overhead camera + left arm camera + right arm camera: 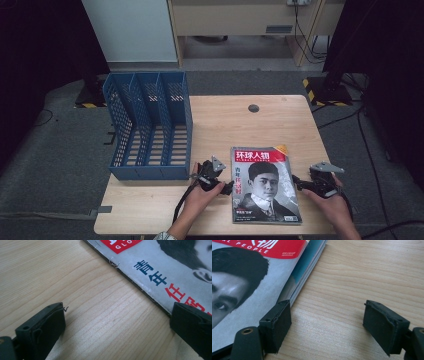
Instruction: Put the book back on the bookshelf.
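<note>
glossy grey-and-red portrait magazine (265,186) lies flat on the wooden surface (280,120), long axis twelve-to-six, between both spread grippers: left gripper (226,188) at its nine o'clock, right gripper (298,184) at three.

Red-and-grey magazine (264,185), blue perforated rack (148,125)

Pale wood-grain table (280,125), matt finish. Glossy paper magazine (265,185), stapled spine, worn edge. Perforated blue plastic file rack (150,125).

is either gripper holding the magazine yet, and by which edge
Nothing is held. Both grippers stand open beside the magazine: left gripper at its spine edge, right gripper at its page edge.
</note>
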Motion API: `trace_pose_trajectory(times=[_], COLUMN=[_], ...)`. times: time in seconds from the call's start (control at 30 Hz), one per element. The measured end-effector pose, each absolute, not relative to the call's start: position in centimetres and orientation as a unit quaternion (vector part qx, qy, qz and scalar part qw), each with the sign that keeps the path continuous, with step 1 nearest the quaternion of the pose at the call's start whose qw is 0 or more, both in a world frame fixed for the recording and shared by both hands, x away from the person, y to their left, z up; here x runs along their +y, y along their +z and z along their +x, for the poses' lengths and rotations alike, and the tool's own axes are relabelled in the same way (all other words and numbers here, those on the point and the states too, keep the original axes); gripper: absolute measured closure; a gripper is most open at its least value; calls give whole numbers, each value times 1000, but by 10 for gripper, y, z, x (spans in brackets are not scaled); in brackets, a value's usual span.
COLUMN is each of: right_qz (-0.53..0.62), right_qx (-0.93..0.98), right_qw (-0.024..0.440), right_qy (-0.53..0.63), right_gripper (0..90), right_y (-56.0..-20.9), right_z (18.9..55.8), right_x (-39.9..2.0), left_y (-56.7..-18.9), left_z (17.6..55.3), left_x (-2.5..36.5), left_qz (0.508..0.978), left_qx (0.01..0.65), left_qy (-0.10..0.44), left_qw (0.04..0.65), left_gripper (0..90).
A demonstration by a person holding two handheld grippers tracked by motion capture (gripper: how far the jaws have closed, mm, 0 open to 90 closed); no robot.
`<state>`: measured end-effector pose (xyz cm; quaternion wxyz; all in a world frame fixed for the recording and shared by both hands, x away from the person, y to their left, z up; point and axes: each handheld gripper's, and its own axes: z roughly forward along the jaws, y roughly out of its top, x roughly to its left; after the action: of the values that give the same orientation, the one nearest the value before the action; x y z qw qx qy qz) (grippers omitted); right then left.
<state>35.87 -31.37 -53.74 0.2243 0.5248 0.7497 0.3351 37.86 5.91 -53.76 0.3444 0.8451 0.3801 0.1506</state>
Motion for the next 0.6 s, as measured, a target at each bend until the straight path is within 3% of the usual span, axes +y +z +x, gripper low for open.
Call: trace_pose_trajectory(times=[0.17,0.23,0.43,0.6], right_qz=[524,526,541,521], right_qx=[750,751,724,739], right_qw=[225,222,226,199], right_qy=[335,331,364,379], right_gripper=[221,202,232,166], right_y=[-537,-536,-519,-517], right_z=[359,359,353,352], right_x=[-314,-315,-320,-308], left_y=[-537,-535,-521,-518], left_z=[379,377,370,362], left_x=[59,58,56,47], left_qz=[844,844,824,829], left_qx=[382,380,384,369], left_qy=[150,154,158,147], left_qw=[344,347,386,395], left_gripper=[0,53,69,55])
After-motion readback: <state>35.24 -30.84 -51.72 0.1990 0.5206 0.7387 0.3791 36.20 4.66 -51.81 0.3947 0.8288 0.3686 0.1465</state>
